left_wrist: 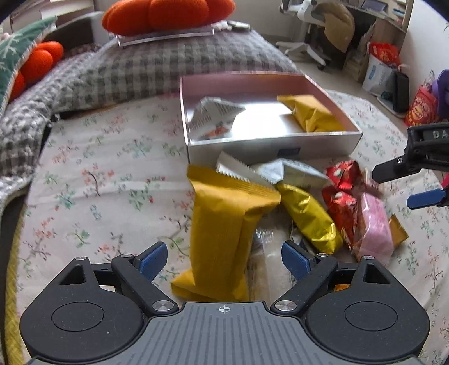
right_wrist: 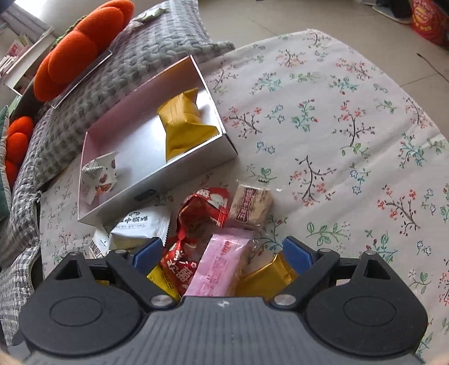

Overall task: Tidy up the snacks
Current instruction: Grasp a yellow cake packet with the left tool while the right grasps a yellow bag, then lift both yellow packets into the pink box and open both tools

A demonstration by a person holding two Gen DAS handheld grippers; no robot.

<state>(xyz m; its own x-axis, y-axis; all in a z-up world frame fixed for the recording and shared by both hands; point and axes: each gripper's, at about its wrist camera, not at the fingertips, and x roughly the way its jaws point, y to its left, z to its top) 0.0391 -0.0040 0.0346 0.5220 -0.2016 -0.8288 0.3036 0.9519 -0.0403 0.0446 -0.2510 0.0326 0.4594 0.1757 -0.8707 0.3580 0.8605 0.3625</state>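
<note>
A shallow white box [left_wrist: 252, 146] [right_wrist: 182, 179] lies on the floral cloth and holds a yellow packet [left_wrist: 308, 115] [right_wrist: 185, 123] and a white printed packet [left_wrist: 213, 118] [right_wrist: 98, 177]. A heap of snacks lies in front of it. My left gripper [left_wrist: 224, 261] is open above a long yellow packet [left_wrist: 224, 219], its pads clear of it. My right gripper [right_wrist: 223, 252] [left_wrist: 404, 185] is open over a pink packet [right_wrist: 221, 266] [left_wrist: 373, 224], red packets [right_wrist: 202, 210] and a gold packet [right_wrist: 266, 275]. White packets [right_wrist: 140, 224] lie by the box.
A beige wrapped snack [right_wrist: 252, 207] lies at the heap's far edge. A grey checked blanket [left_wrist: 140, 70] and orange cushions [left_wrist: 168, 14] lie behind the box. Bags [left_wrist: 421, 109] and a chair base [left_wrist: 303, 47] stand on the floor at the right. The floral cloth [right_wrist: 350, 126] stretches to the right.
</note>
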